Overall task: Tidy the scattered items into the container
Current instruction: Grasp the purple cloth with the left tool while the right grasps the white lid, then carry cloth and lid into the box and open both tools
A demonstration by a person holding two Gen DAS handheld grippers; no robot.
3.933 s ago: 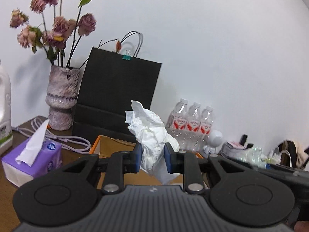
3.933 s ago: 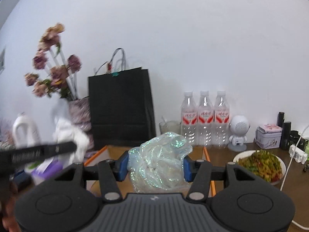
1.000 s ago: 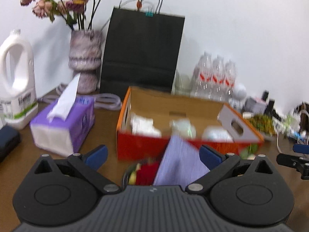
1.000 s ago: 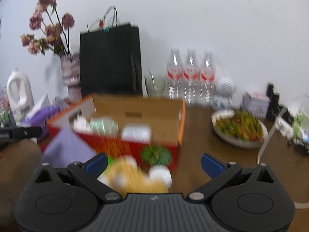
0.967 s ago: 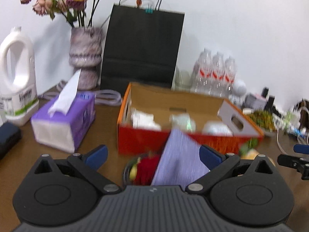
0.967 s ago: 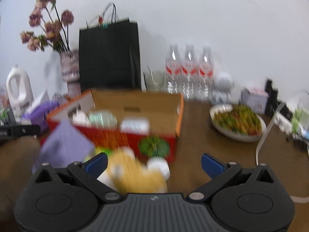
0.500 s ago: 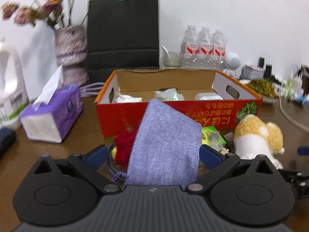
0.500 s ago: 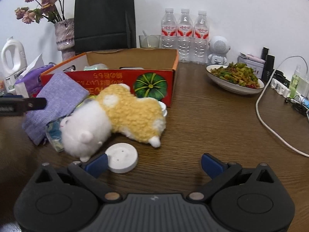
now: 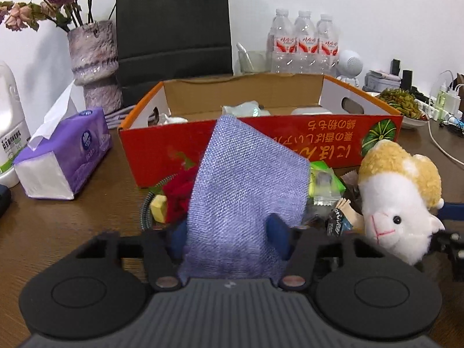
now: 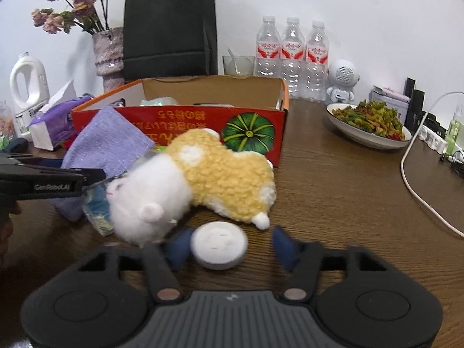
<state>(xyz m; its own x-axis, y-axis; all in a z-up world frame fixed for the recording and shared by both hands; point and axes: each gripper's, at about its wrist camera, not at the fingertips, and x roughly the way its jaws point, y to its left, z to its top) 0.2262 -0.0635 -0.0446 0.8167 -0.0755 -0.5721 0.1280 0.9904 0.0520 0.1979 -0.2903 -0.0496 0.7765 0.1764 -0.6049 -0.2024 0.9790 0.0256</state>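
A red cardboard box point(image 9: 290, 133) point(image 10: 185, 116) holds crumpled tissue and plastic. In front of it lie a purple cloth pouch point(image 9: 246, 191) point(image 10: 107, 145), a yellow-and-white plush toy point(image 9: 397, 191) point(image 10: 203, 179), a red item point(image 9: 177, 200) and snack packets point(image 9: 324, 185). My left gripper point(image 9: 229, 235) has its fingers closing around the pouch's lower end. My right gripper point(image 10: 229, 246) is partly closed around a white round disc point(image 10: 219, 245) on the table; the left finger touches it, the right one stands apart.
A purple tissue box point(image 9: 63, 156), a white jug point(image 9: 8, 127), a vase point(image 9: 95, 63) and a black bag point(image 9: 174, 29) stand left and behind. Water bottles point(image 10: 290, 55), a white speaker point(image 10: 342, 81), a dish of vegetables point(image 10: 368, 124) and a white cable point(image 10: 420, 191) lie right.
Both grippers dropped their earlier loads into the box, came down to the table, and have narrowed: the left around the purple pouch, the right around the white disc.
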